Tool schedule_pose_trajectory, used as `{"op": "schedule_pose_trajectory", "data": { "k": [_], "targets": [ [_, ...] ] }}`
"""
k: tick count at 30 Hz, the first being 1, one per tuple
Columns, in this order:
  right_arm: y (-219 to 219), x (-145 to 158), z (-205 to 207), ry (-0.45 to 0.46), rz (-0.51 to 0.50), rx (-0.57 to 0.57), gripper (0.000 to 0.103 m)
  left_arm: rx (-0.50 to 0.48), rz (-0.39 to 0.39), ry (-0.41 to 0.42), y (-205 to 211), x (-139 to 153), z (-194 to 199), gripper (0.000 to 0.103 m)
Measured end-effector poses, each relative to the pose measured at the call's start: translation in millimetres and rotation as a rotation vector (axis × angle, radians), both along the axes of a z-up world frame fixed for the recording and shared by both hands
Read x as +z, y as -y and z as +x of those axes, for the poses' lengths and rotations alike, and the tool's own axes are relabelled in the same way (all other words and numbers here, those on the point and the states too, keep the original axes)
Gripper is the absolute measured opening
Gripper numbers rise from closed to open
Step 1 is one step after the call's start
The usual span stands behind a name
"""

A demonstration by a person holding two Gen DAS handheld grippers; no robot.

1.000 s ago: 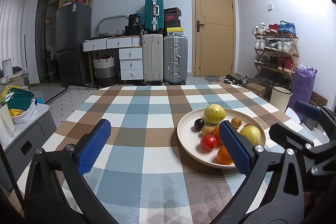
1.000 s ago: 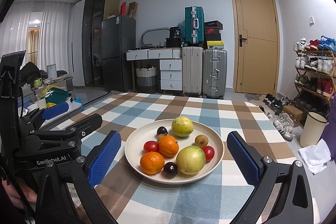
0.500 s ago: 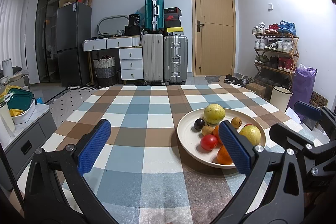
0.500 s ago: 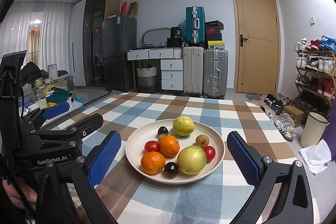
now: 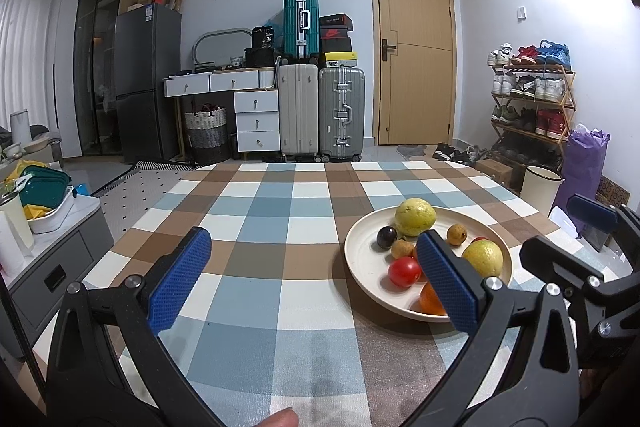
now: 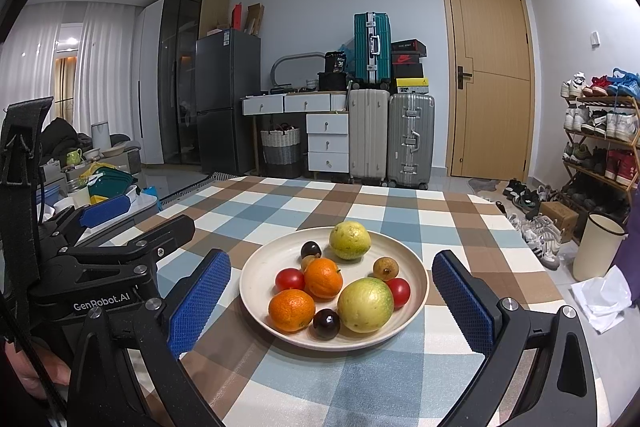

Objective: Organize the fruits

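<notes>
Your checked surface (image 6: 400,203) carries the cream plate (image 6: 256,279) toward its right edge, and nothing lies between the plate and your right gripper (image 6: 332,297), whose jaws stand wide apart on either side of it, empty. Your left gripper (image 5: 316,277), also spread and empty, hovers over bare cloth left of the plate. On the plate: two yellow-green fruits (image 6: 365,304), two oranges (image 6: 291,309), two tomatoes (image 6: 289,279), two dark plums (image 6: 326,323), and small brown ones (image 6: 385,267), possibly longans.

1. Left gripper (image 5: 316,279): matte black forked frame, with textured blue pads (image 5: 180,283) lining its jaws.
2. Silver screws (image 5: 492,283) dot the frame.
3. Right gripper (image 6: 332,303): same build.
4. White "GenRobot.AI" lettering (image 6: 102,303) at centre left of the right wrist view.
</notes>
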State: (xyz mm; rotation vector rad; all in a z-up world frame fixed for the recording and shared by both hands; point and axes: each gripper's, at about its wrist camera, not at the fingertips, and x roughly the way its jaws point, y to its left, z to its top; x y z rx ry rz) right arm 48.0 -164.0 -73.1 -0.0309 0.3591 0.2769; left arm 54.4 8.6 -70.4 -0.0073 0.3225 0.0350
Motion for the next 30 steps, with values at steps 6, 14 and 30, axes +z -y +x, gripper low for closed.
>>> {"op": "schedule_pose_trajectory", "data": {
  "k": [6, 14, 30],
  "targets": [
    [0.0, -0.1, 0.2, 0.0, 0.0, 0.0, 0.103, -0.003, 0.0, 0.0, 0.3, 0.1, -0.3, 0.103],
    [0.1, -0.2, 0.2, 0.0, 0.0, 0.0, 0.103, -0.011, 0.0, -0.001, 0.8, -0.6, 0.3, 0.103],
    [0.2, 0.0, 0.1, 0.0, 0.0, 0.0, 0.103, -0.014, 0.002, -0.01, 1.4, -2.6, 1.8, 0.103]
  ]
}}
